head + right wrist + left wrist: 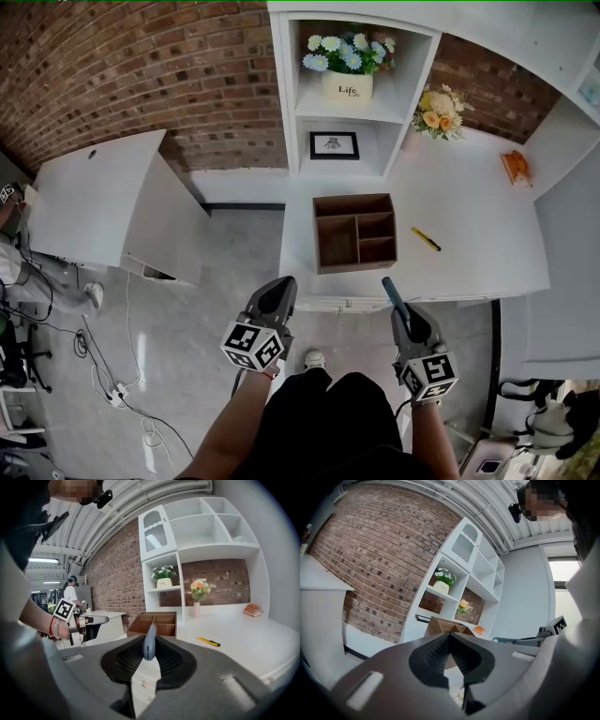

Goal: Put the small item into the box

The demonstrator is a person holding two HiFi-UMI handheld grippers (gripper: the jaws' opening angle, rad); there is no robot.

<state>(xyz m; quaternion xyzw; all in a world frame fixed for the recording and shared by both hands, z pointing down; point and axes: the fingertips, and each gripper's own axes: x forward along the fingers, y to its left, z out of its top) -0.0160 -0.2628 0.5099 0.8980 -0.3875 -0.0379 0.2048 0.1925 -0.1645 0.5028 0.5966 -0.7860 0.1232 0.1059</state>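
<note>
View from the front edge of the worktop (pixel 469 258). My right gripper (pixel 149 662) is pinching the small item (pixel 149 641), a slim blue-grey piece, by its lower end, so most of it is sticking out past the jaw tips. My left gripper (pixel 451 645) is hanging alongside with its jaws pressed together on nothing. The divided wooden box (pixel 319 234) is sitting near the front left corner of the worktop, and a yellow tool (pixel 426 239) is lying just beside it on the right. Both grippers are hovering over the floor, short of the front edge. I am judging the risks as follows: with so narrow a grip, the item may be pivoting or slipping during the reach; its free end may be catching on a box wall or divider; a release made short of the edge would be dropping it to the floor
</note>
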